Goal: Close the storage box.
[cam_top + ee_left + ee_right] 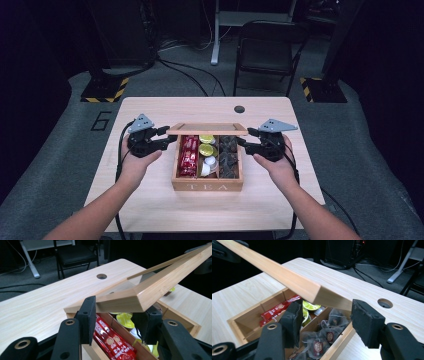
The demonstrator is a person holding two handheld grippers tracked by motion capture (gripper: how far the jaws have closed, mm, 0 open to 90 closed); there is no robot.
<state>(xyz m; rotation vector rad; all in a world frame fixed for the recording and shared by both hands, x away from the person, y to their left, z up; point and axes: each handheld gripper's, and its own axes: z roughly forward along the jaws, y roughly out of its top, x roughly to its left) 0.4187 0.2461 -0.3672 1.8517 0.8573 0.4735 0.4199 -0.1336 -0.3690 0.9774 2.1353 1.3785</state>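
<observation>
A wooden box marked TEA (207, 186) stands mid-table with its lid (207, 129) tilted up from the back. Inside are red sachets (189, 156), yellow-topped cups (207, 145) and dark tea bags (229, 152). My left gripper (172, 137) is at the lid's left end. In the left gripper view the lid corner (150, 290) lies over its parted jaws (117, 322), above the red sachets (110, 340). My right gripper (244, 137) is at the lid's right end. Its jaws (328, 322) stand wide under that corner (287, 277), above the tea bags (322, 340). Neither pair of pads pinches the lid.
The light wooden table (150, 200) has bare room around the box and a round cable hole (239, 109) near its far edge. A dark folding chair (267, 50) stands behind it. Stand bases with yellow-black tape (105, 90) sit on the grey floor.
</observation>
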